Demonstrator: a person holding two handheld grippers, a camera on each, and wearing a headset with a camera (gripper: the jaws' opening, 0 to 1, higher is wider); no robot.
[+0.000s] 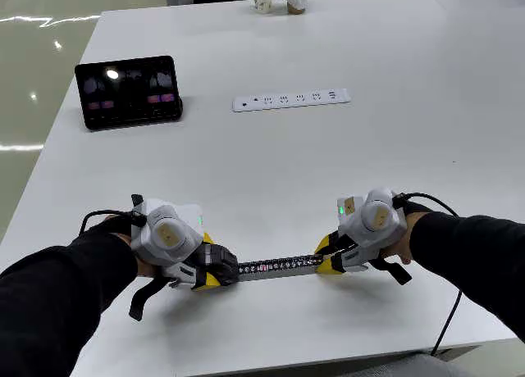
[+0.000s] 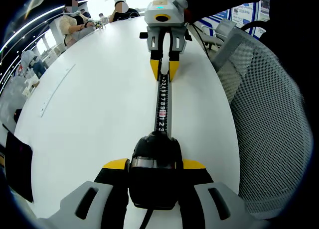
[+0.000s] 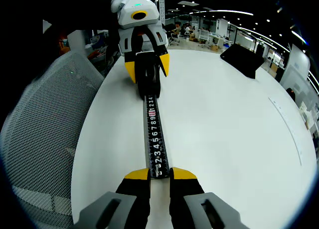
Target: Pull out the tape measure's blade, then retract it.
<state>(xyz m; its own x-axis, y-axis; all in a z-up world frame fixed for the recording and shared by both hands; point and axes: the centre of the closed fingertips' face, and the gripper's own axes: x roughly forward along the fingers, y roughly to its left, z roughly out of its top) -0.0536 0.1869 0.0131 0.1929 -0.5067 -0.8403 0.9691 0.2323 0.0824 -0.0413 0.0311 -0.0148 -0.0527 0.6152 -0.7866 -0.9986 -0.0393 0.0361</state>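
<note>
1. A dark tablet (image 1: 129,90) stood on the white table (image 1: 369,147), well left of the power strip (image 1: 291,99).
2. Nearer the person than the power strip and a little to its left, the left gripper (image 1: 212,268) was clenched on the black tape measure (image 1: 226,266), with a yellow tip pressed to each side of the case.
3. The blade (image 1: 279,265) ran out low over the table from the case, numbers up, on the person's side of the power strip.
4. Slightly right of the power strip, the right gripper (image 1: 328,259) pinched the blade's free end between its jaws.
</note>
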